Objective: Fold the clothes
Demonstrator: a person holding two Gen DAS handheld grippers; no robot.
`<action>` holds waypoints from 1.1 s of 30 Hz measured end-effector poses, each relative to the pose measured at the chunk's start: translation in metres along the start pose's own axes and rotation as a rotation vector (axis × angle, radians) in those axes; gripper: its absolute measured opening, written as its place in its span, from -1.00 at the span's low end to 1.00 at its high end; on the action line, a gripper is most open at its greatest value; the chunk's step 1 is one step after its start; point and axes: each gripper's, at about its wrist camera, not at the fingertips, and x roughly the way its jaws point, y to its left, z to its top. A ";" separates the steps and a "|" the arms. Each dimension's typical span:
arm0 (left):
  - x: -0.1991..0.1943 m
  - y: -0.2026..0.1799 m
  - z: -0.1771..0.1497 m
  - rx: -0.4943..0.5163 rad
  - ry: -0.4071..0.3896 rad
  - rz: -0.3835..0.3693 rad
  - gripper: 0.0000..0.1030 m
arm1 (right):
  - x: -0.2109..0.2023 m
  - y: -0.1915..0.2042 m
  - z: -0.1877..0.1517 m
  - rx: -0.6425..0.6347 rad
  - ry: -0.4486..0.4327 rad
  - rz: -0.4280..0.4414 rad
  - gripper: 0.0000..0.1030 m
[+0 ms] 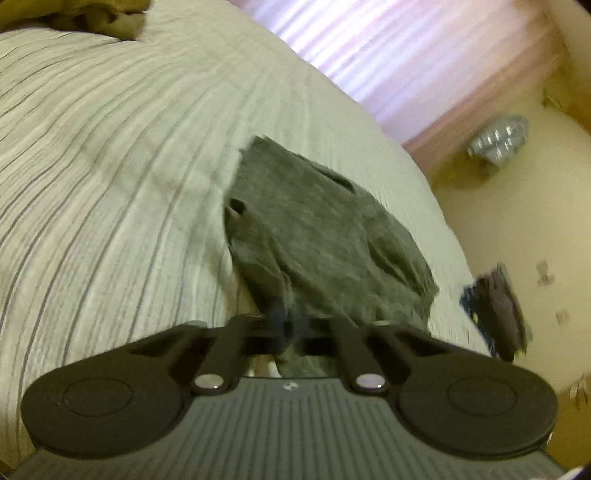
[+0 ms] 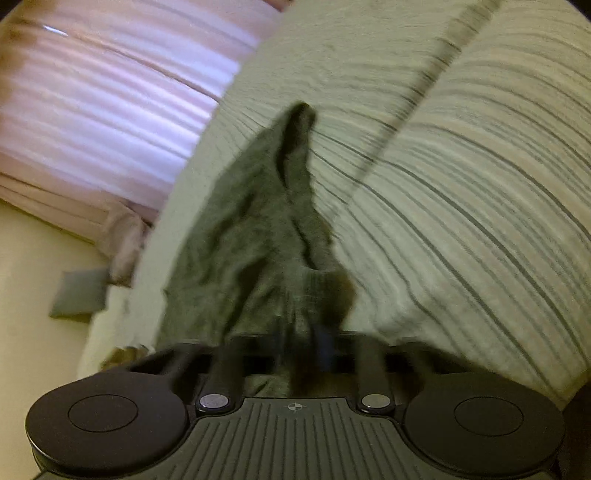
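Scene: grey garment (image 1: 317,229) hung over striped bed (image 1: 110,166) | Left gripper (image 1: 284,325) pinched one edge | Right gripper (image 2: 303,343) pinched another edge | Step: likely mid-carry | Next: needs laying flat, edges aligned

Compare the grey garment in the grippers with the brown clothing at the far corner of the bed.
The grey garment is grey; the brown clothing is olive-brown. The grey garment is pinched by the left gripper and right gripper and drapes onto the striped bedcover; the brown clothing lies ungripped, bunched at the far edge. Neither looks neatly folded.
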 end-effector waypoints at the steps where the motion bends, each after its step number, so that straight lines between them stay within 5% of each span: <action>1: -0.003 -0.002 0.000 0.017 0.007 -0.011 -0.99 | -0.008 -0.002 0.002 -0.006 -0.005 0.000 -0.91; 4: -0.029 -0.010 -0.015 0.064 0.042 -0.114 -0.99 | -0.041 -0.005 0.011 -0.043 -0.042 0.011 -0.94; 8: -0.060 -0.042 -0.066 0.175 0.225 -0.377 -0.98 | -0.099 -0.019 0.021 -0.077 -0.102 -0.016 -0.94; 11: -0.056 -0.065 -0.097 0.231 0.358 -0.421 -0.97 | -0.146 -0.047 0.025 -0.070 -0.164 -0.112 -0.94; 17: -0.028 -0.104 -0.059 0.348 0.358 -0.449 -0.88 | -0.186 -0.105 0.034 0.029 -0.275 -0.250 -0.94; 20: -0.005 -0.128 -0.025 0.438 0.319 -0.434 -0.41 | -0.180 -0.106 0.043 0.024 -0.294 -0.203 -0.94; 24: 0.055 -0.162 0.011 0.551 0.288 -0.377 -0.35 | -0.174 -0.109 0.046 0.020 -0.301 -0.157 -0.93; 26: 0.092 -0.180 0.025 0.586 0.277 -0.353 -0.25 | -0.173 -0.112 0.045 0.021 -0.301 -0.141 -0.56; 27: 0.111 -0.190 0.030 0.613 0.269 -0.341 -0.24 | -0.172 -0.113 0.045 0.021 -0.302 -0.133 -0.09; 28: 0.128 -0.200 0.035 0.646 0.264 -0.335 -0.19 | -0.171 -0.115 0.045 0.021 -0.302 -0.125 0.16; 33: 0.220 -0.231 0.035 0.806 0.271 -0.240 0.08 | -0.167 -0.122 0.043 0.022 -0.303 -0.084 0.16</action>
